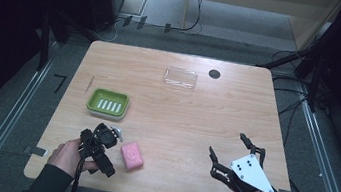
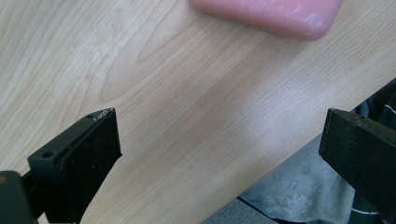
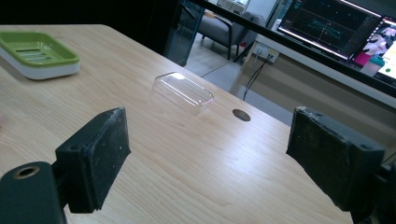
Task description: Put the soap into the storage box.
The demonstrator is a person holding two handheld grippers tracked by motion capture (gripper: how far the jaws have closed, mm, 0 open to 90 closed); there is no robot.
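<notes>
On the light wooden table (image 1: pixel 180 122), the left gripper (image 1: pixel 119 142) hangs wide open and empty just beside the pink rounded soap bar (image 1: pixel 132 155), while the right gripper (image 1: pixel 227 149), equally wide and empty, faces the clear plastic lid (image 3: pixel 183 93) and green soap dish (image 1: pixel 108 103).

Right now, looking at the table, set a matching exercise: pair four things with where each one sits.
Things:
1. soap
2. green dish
3. clear lid
4. right tongs

Places:
A. far side, beside a dark round hole
B. near right corner, open over bare wood
C. near edge, just right of the left tongs
D. left half, midway up the table

Pairs: 1-C, 2-D, 3-A, 4-B
</notes>
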